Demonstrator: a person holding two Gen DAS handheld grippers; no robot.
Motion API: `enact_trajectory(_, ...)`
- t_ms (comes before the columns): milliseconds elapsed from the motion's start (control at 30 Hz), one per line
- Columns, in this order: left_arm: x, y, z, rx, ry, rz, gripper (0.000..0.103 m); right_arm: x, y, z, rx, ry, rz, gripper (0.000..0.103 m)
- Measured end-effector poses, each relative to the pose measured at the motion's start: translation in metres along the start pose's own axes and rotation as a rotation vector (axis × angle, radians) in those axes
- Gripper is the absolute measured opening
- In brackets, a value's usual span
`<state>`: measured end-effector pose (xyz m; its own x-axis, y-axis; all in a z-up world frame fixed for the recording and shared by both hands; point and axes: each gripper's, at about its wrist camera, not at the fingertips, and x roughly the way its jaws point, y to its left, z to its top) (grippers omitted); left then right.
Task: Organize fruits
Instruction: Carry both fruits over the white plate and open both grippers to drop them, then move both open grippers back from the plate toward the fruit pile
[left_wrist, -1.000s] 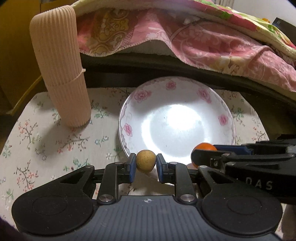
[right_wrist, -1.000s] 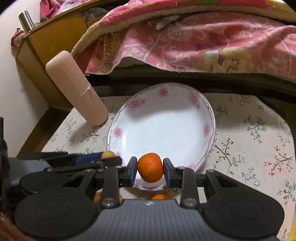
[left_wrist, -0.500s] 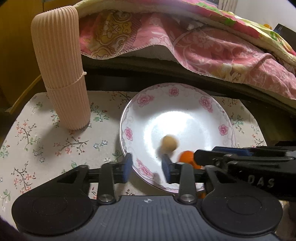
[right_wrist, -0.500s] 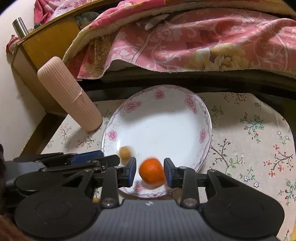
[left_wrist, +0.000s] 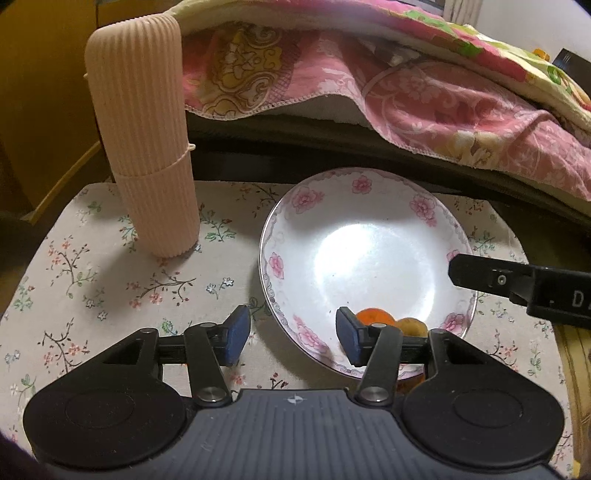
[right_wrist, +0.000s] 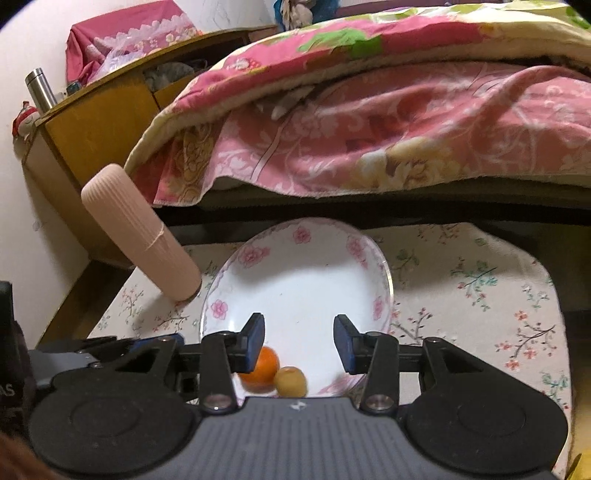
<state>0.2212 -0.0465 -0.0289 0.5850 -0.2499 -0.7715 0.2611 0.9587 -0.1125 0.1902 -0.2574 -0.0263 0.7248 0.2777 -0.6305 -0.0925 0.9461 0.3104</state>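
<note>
A white plate with pink flowers (left_wrist: 295, 206) (right_wrist: 258, 254) sits on the floral tablecloth. An orange fruit (right_wrist: 263, 365) (left_wrist: 373, 316) and a small tan fruit (right_wrist: 291, 381) (left_wrist: 410, 326) lie side by side at the plate's near rim. My left gripper (left_wrist: 291, 341) is over the plate's near-left rim, its jaws opening with nothing between them; the fruits are partly hidden behind its right finger. My right gripper (right_wrist: 300, 343) hangs above the near part of the plate, jaws opening and empty, both fruits below it. The right gripper's finger (left_wrist: 517, 284) shows at the right of the left wrist view.
A tall ribbed beige cylinder (left_wrist: 144, 147) (right_wrist: 140, 236) stands left of the plate. A bed with a pink floral quilt (left_wrist: 406, 92) (right_wrist: 369, 129) overhangs the far table edge. A wooden cabinet (right_wrist: 96, 122) with a steel flask (right_wrist: 40, 88) stands at the far left.
Both grippers let go of their fruits, which dropped onto the plate and rolled to its near rim. Both pairs of jaws have spread wider. The right gripper lifted slightly.
</note>
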Motion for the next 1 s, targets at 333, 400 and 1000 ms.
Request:
enact_trajectory(333, -0.016, 0.005, -0.014, 0.018, -0.003, -0.013, 0.064, -0.006, -0.009, -0.015, -0.004, 0.053, -0.015, 0.048)
enact_trajectory(400, -0.017, 0.007, -0.017, 0.009, 0.008, -0.022, 0.064, -0.009, -0.008, -0.022, -0.015, 0.068, -0.012, 0.048)
enact_trajectory(1000, -0.068, 0.011, -0.056, 0.008, 0.007, -0.045, 0.069, -0.045, 0.011, -0.073, -0.159, 0.192, 0.072, 0.048)
